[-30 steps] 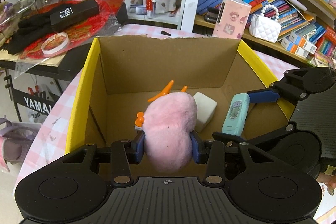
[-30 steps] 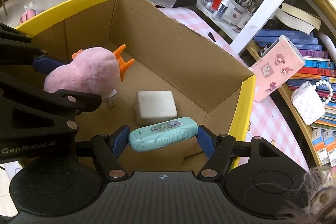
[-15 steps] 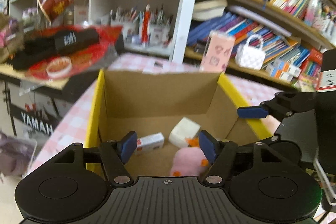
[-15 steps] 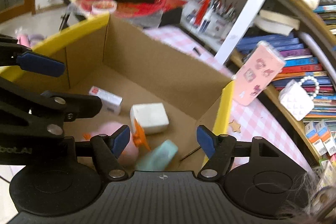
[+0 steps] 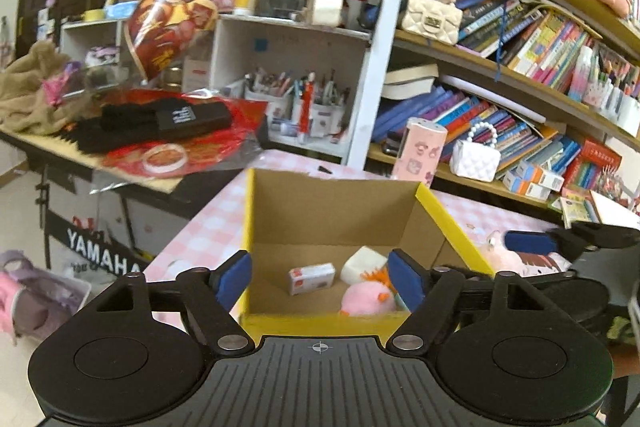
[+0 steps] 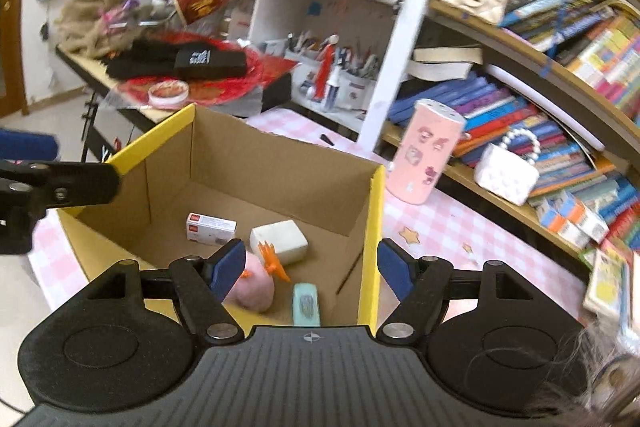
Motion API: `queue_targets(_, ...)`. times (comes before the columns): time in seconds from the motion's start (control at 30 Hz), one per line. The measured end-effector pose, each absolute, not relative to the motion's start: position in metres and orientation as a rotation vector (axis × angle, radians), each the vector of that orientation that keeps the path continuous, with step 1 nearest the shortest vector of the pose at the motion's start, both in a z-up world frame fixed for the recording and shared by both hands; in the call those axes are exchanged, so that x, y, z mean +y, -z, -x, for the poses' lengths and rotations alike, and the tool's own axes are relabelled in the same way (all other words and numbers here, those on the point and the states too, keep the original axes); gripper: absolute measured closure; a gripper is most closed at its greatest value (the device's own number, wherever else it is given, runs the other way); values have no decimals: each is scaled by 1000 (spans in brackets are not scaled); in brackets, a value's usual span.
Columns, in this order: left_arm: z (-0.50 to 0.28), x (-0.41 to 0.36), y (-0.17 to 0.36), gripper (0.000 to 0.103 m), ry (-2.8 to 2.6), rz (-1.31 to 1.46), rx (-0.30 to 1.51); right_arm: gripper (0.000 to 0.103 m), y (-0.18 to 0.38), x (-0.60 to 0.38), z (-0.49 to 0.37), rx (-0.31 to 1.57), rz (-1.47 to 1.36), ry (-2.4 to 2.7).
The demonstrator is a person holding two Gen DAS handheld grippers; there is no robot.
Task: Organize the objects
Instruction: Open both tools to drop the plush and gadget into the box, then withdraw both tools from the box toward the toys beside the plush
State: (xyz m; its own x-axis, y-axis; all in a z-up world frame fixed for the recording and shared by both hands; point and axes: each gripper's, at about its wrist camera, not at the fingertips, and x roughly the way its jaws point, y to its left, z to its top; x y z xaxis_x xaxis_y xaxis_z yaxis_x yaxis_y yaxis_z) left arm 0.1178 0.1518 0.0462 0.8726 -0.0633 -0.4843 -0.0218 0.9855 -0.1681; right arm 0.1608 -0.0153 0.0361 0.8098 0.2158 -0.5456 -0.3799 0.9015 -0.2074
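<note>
A cardboard box with yellow rims stands on the pink checked table. Inside lie a pink plush toy with orange parts, a white block, a small red-and-white carton and a teal device. My left gripper is open and empty, above the box's near rim. My right gripper is open and empty, above the box's near right corner.
A pink printed canister and a white quilted bag stand by the bookshelves. A side table at left holds black items on a red sheet. Another pink plush lies right of the box.
Both grippers opened and let go: the pink plush and the teal device dropped into the box. Both grippers then rose and pulled back from it.
</note>
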Motion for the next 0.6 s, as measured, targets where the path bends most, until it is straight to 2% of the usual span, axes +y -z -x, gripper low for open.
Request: queue_targets(0.6,-34,144,-11,17,-26,139,581,32,2,-34,-57,618,169,-194)
